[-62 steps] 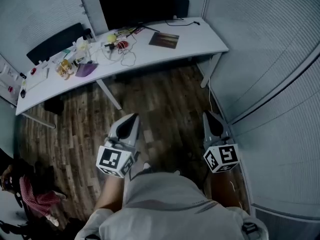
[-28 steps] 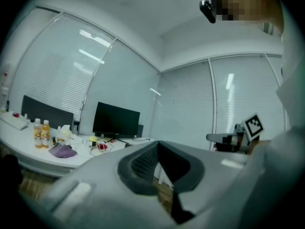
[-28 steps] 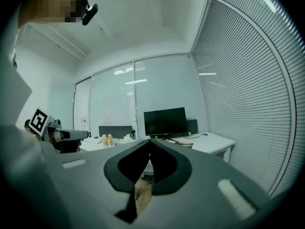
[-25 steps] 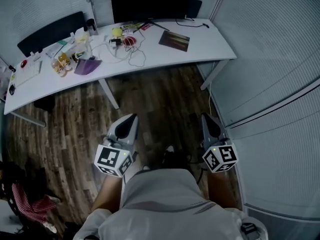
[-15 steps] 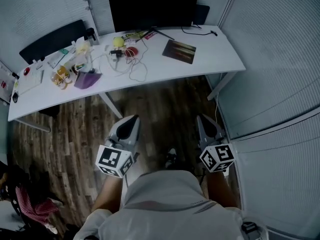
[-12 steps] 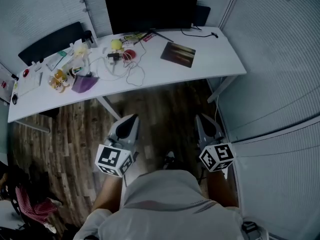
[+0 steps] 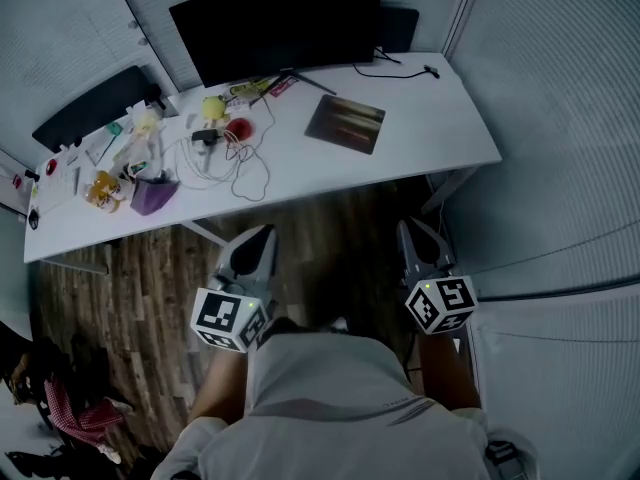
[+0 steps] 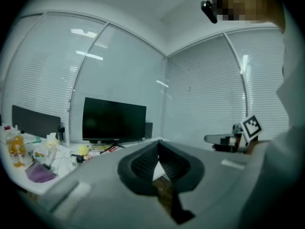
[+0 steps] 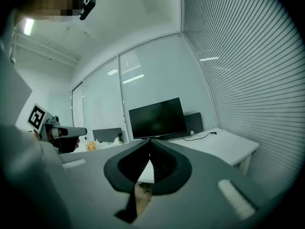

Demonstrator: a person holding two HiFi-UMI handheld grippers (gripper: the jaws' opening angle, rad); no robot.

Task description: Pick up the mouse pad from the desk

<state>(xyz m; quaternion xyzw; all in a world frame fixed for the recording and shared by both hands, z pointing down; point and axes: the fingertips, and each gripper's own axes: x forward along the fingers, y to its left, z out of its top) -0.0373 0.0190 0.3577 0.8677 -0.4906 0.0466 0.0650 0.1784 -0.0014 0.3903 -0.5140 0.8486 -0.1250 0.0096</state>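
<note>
The mouse pad [image 7: 345, 124], a dark rectangle with brownish streaks, lies flat on the white desk [image 7: 420, 118], to the right of the monitor's stand. My left gripper [image 7: 262, 236] hangs over the wooden floor just short of the desk's front edge, shut and empty. My right gripper [image 7: 410, 230] is level with it on the right, also shut on nothing. In the left gripper view the jaws [image 8: 158, 143] meet at their tips, with the monitor [image 8: 113, 120] beyond. The right gripper view shows its shut tips [image 9: 149, 142] below the monitor [image 9: 157, 118].
A black monitor [image 7: 278, 20] stands at the desk's back. Left of the pad lie a white cable [image 7: 245, 173], a yellow ball [image 7: 212, 107], a red item [image 7: 238, 128], a purple cloth [image 7: 150, 194] and bottles [image 7: 102, 186]. Blinds wall the right side [image 7: 570, 98]. A person sits at lower left [image 7: 70, 408].
The desk has come nearer and lower in the head view as both grippers travelled toward it. Both grippers stay shut.
</note>
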